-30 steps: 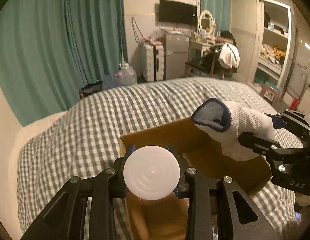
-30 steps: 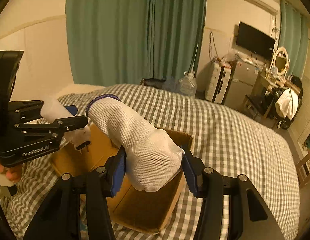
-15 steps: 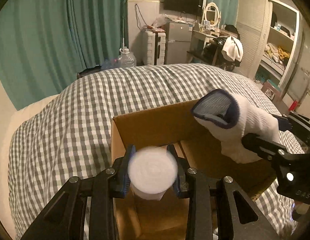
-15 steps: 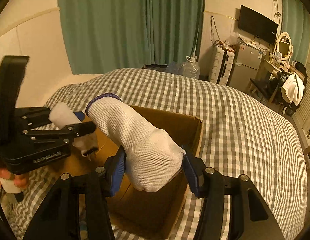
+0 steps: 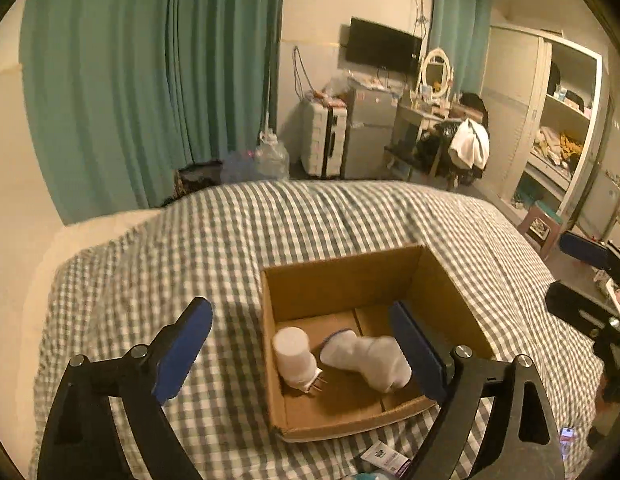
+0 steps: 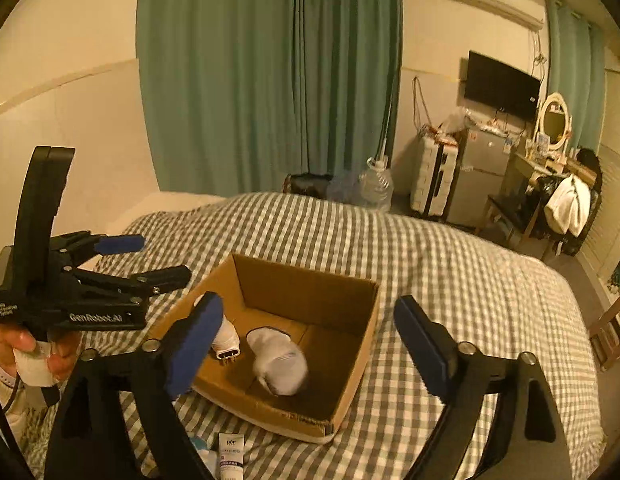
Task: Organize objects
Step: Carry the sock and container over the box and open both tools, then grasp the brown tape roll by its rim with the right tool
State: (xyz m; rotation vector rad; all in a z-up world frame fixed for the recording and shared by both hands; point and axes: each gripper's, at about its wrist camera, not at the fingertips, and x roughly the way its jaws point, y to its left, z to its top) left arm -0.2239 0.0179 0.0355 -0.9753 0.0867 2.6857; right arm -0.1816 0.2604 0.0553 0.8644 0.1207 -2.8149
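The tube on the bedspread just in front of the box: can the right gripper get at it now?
Probably yes. The tube lies bare on the bedspread outside the box, and the right gripper, jaws opening, holds nothing.

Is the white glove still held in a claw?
No, the glove lies loose on the floor of the box, beside the plug, and no claw touches it.

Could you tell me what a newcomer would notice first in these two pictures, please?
Probably the open cardboard box in the middle of the checked bedspread, with a white plug-in device and a white glove lying side by side on its floor. Next, the left gripper and right gripper above it, jaws opening with nothing between them.
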